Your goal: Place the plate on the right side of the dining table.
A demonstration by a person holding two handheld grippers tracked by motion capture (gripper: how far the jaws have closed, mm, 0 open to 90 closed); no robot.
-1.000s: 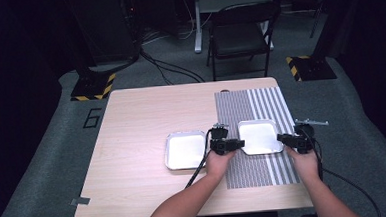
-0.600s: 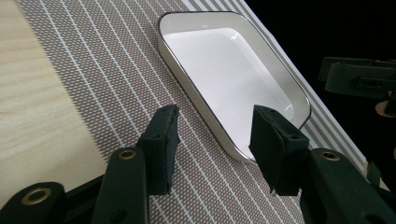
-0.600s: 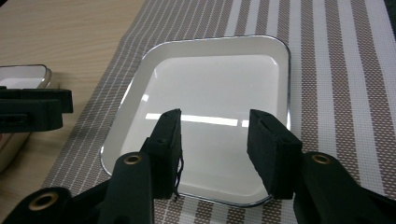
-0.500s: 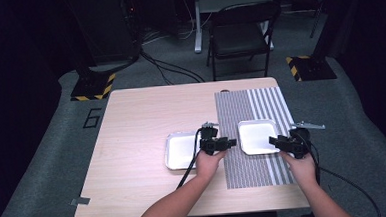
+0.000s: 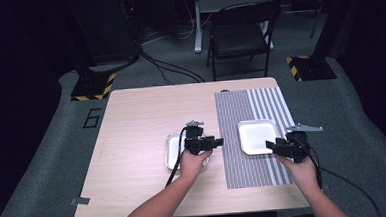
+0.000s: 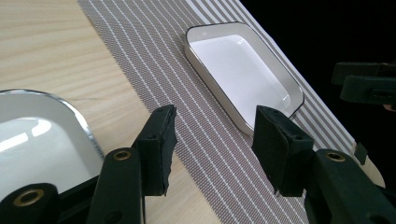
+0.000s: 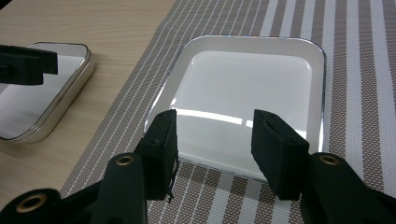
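Two shallow white square trays lie on the table. One tray (image 5: 171,148) rests on bare wood, and my left gripper (image 5: 220,142) hovers over its right side, pointing right, jaws open and empty. The other tray (image 5: 256,133) sits on a striped placemat (image 5: 244,166). My right gripper (image 5: 269,145) is at that tray's near right corner, pointing left, open and empty. In the left gripper view, the left gripper (image 6: 215,126) frames the placemat (image 6: 154,60), with the far tray (image 6: 243,70) beyond. In the right gripper view, the right gripper (image 7: 212,128) straddles the tray's (image 7: 247,93) near rim.
The wooden table (image 5: 141,121) has bare room at left and rear. A black chair (image 5: 239,33) stands behind it, with cables and yellow-black stand bases (image 5: 92,86) on the grey floor. The table's right edge runs just past the placemat.
My left gripper has moved left, from the placemat's edge to above the left tray. My right gripper has shifted slightly left and toward the person.
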